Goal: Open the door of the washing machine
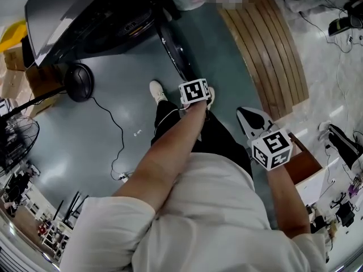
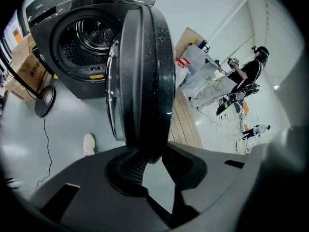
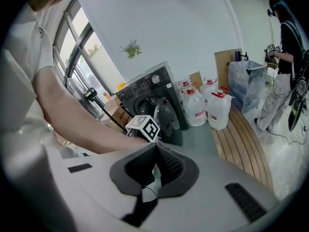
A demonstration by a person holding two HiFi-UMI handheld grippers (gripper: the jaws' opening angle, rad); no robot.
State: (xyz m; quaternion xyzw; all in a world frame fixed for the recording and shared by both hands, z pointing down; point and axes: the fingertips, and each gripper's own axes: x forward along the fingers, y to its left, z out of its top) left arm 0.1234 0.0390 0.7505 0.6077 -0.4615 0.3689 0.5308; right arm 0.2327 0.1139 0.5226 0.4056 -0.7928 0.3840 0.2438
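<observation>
Grey-teal flooring (image 1: 85, 152) runs under the black front-loading washing machine (image 2: 72, 42), which stands ahead of me. Its thick round black door (image 2: 145, 71) is swung out edge-on, exposing the steel drum. My left forearm reaches forward, and the left gripper (image 2: 149, 161) points steeply down, clamped on the door's lower rim. The right gripper (image 3: 155, 151) hangs back at my right side, its pads pressed together with nothing between them. A round black stand base (image 1: 78, 82) sits left of the machine, and slatted wooden decking (image 1: 272, 50) lies to the right.

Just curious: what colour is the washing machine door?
The door is glossy black, clearest in left gripper view.
</observation>
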